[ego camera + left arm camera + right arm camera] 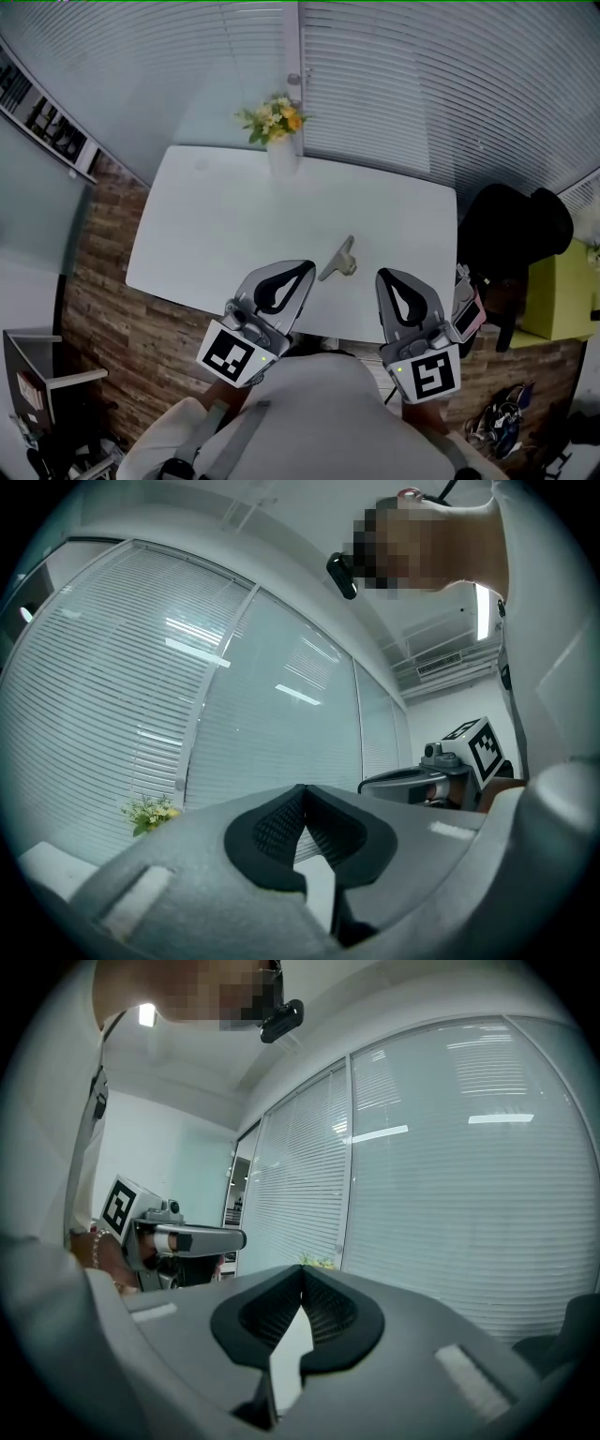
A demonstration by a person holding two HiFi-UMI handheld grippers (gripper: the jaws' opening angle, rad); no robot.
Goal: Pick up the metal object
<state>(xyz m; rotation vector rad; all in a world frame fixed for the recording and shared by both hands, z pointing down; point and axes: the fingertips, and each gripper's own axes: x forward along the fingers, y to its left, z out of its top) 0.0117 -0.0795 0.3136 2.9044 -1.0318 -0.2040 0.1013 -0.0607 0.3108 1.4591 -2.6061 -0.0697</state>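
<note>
The metal object (337, 261), a small grey angled piece, lies on the white table (225, 225) near its front edge. My left gripper (305, 269) hovers just left of it, over that edge, with its jaws closed together and nothing between them. My right gripper (384, 277) hovers just right of it, also shut and empty. In the left gripper view the left gripper (303, 791) shows its pads meeting at the tip, and the right gripper (441, 771) is off to the side. In the right gripper view the right gripper (302, 1271) looks the same, with the left gripper (178, 1238) beside it. Neither gripper view shows the metal object.
A vase of yellow flowers (277, 131) stands at the table's far edge, before windows with blinds (422, 84). A black chair with a dark bag (511, 234) and a yellow-green unit (558, 291) are to the right. A shelf (42, 122) is at the left, over wood flooring (103, 291).
</note>
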